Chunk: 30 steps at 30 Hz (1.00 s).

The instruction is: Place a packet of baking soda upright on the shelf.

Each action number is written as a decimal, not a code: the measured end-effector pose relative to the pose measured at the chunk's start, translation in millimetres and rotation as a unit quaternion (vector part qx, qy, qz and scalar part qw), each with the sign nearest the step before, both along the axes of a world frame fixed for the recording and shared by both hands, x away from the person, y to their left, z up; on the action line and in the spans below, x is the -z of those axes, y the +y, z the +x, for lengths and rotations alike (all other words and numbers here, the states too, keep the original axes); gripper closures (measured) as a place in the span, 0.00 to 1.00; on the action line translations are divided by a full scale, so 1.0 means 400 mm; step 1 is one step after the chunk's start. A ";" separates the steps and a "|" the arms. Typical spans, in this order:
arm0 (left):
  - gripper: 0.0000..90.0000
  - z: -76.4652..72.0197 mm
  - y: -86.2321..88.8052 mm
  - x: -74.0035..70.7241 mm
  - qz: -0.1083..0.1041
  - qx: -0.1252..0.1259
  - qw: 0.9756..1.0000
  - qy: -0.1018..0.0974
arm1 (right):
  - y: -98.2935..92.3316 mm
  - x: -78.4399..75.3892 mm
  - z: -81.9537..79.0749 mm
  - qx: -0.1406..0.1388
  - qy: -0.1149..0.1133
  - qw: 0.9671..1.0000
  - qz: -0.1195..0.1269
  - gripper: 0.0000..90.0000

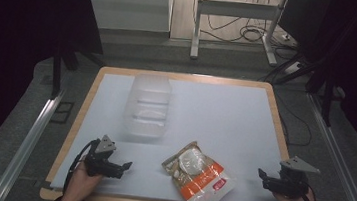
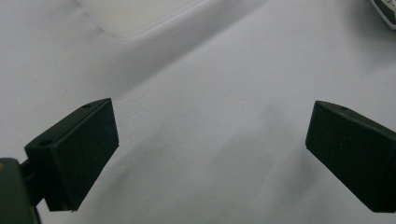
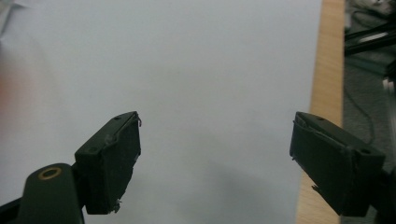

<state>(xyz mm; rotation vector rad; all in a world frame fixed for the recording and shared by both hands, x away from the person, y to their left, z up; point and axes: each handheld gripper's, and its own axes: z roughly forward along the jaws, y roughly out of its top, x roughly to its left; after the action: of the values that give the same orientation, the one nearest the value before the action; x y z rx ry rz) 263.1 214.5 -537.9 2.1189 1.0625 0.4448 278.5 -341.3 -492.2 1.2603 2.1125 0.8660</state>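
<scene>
Start of the pick-up, I judge — both grippers rest on the desk (image 1: 245, 112), jaws wide open and empty. The snack packet (image 1: 198, 175) lies between left gripper (image 1: 127, 165) and right gripper (image 1: 261, 173) — next, either must reach inward to it.

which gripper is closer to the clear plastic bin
Left. The left gripper sits just below the bin, slightly to its left; the right gripper is far off at the table's right edge.
</scene>
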 end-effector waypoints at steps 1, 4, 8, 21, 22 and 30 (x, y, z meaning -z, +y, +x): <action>0.03 0.000 0.000 0.000 0.000 0.000 1.000 0.000 | 0.000 0.000 0.000 0.000 0.000 1.000 0.000 0.18; 0.03 0.000 -0.002 -0.002 0.004 0.002 1.000 -0.002 | 0.013 0.002 0.001 -0.012 0.000 1.000 -0.004 0.18; 0.04 0.001 -0.001 -0.002 0.002 0.008 1.000 -0.003 | 0.020 0.004 0.001 -0.020 0.004 1.000 -0.008 0.17; 0.04 0.001 0.008 -0.004 0.001 0.010 1.000 -0.010 | 0.028 0.001 0.000 -0.022 0.000 1.000 0.004 0.17; 0.04 0.001 0.007 -0.004 0.003 0.011 1.000 -0.011 | 0.035 -0.001 -0.002 -0.026 -0.002 1.000 0.006 0.18; 0.04 0.001 0.008 -0.003 0.006 0.013 1.000 -0.011 | 0.068 -0.015 -0.012 -0.048 -0.008 0.999 0.001 0.21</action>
<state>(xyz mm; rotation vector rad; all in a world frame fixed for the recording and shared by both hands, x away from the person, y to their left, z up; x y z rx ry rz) 263.7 217.6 -536.8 2.1311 1.0211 0.4627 273.5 -314.3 -486.2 1.1568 2.1746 0.9161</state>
